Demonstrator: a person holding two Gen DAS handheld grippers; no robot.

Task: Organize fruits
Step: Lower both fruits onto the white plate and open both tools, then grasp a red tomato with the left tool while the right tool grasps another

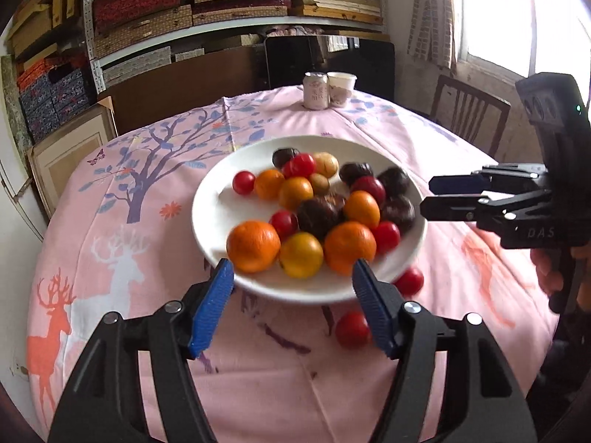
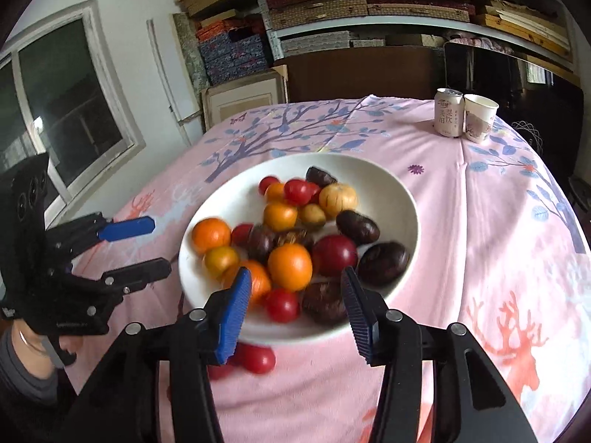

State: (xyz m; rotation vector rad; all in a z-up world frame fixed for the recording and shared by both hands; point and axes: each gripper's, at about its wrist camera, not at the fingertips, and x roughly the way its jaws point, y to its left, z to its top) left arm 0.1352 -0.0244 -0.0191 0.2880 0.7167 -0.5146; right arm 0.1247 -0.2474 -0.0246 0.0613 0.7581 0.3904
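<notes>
From the left wrist, the left gripper (image 1: pixel 291 277) hangs over the near rim of the plate (image 1: pixel 218 217), its jaws apart with nothing between them; oranges (image 1: pixel 253 246), red tomatoes (image 1: pixel 243 182) and dark chestnuts (image 1: pixel 318 215) are heaped on the plate, while two tomatoes (image 1: pixel 352 329) lie loose on the cloth (image 1: pixel 122 258) just beside the near rim. The next step is likely to gather those strays: best to come down straight over one, jaws wide, and close gently, since a round tomato may roll or bruise. The right gripper (image 1: pixel 424 195) shows at the right, jaws slightly apart and empty. From the right wrist, that gripper (image 2: pixel 295 284) also hovers over the near rim (image 2: pixel 402 192), apart, gripping nothing, with a stray tomato (image 2: pixel 258 358) under its left finger. The table wears a pink cloth printed with trees and deer; a can (image 2: pixel 448 116) and cup (image 2: pixel 479 117) stand touching at the far edge, before shelves (image 2: pixel 332 11) of stacked boxes and a window (image 2: pixel 66 110).
</notes>
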